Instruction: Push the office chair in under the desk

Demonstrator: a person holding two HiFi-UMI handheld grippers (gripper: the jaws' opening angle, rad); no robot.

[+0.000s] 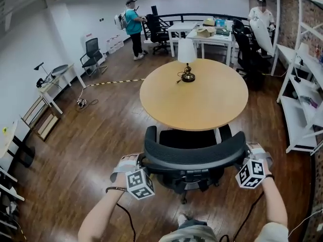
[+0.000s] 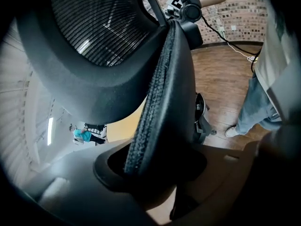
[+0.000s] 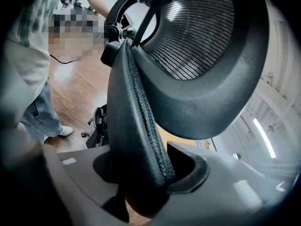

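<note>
A: Where anything is printed, what does it show?
B: Only black-and-white square patterns, on the marker cubes (image 1: 140,184) of the two grippers.
A: And the office chair (image 1: 194,155)?
B: It's straight ahead of the person, its seat partly under the near edge of the round desk (image 1: 202,105), which carries a lamp (image 1: 187,59). The left gripper (image 1: 142,161) is at the left end of the curved backrest and the right gripper (image 1: 247,153) is at the right end.
A: Their jaws?
B: Each pair is clamped on the backrest's padded edge. In both gripper views that edge runs down between the jaws.
A: Any containers?
B: There's a cardboard box (image 1: 206,32) on a far white table (image 1: 224,38), contents not visible. Open white shelves (image 1: 298,102) at the right hold small items I can't identify
</note>
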